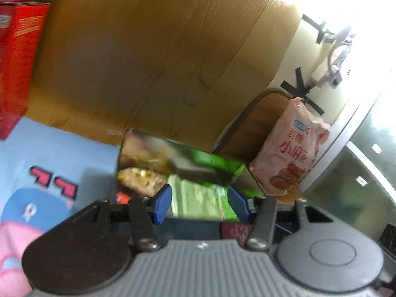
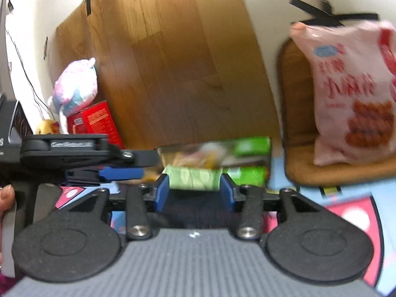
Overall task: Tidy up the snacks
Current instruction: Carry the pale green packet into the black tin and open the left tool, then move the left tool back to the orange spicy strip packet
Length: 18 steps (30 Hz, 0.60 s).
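A green snack box (image 1: 183,163) lies on the blue printed mat, and it also shows in the right wrist view (image 2: 237,153). My right gripper (image 2: 194,189) is shut on a pale green snack packet (image 2: 193,178) just in front of the box. My left gripper (image 1: 200,203) has its blue pads on either side of the same green packet (image 1: 200,200) at the box. In the right wrist view the left gripper (image 2: 138,165) reaches in from the left to the box's end. A pink snack bag (image 1: 289,153) stands in a brown tray (image 2: 297,163) to the right.
A red box (image 2: 96,123) stands at the left with a pink-and-blue plush toy (image 2: 76,89) on it. A wooden board (image 1: 148,61) leans behind the mat. A white wall with black tape (image 2: 329,12) is at the right. The motion blurs both views.
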Available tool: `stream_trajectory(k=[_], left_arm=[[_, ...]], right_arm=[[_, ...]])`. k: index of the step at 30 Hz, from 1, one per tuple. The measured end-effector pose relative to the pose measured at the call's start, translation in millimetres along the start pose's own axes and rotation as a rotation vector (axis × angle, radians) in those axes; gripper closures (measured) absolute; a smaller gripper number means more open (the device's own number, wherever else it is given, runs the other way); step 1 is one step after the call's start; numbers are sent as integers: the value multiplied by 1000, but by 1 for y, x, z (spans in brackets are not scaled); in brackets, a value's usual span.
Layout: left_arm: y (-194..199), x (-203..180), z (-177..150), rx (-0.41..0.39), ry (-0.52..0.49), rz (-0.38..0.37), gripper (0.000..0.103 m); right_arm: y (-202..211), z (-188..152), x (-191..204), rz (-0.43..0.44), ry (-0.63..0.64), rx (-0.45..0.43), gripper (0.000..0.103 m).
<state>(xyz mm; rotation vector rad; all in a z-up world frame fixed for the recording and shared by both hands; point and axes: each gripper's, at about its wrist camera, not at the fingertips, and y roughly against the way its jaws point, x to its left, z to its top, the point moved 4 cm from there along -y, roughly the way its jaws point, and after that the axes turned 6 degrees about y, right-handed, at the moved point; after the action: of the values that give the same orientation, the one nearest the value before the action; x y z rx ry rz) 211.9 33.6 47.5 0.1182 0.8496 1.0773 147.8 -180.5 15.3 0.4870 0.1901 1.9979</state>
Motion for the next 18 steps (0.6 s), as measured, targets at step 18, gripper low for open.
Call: stream_trajectory(k=[18], left_arm=[[102,53,-116,128,88,52,47]], right_arm=[[79,-73,-27,-46,-196,114,54]])
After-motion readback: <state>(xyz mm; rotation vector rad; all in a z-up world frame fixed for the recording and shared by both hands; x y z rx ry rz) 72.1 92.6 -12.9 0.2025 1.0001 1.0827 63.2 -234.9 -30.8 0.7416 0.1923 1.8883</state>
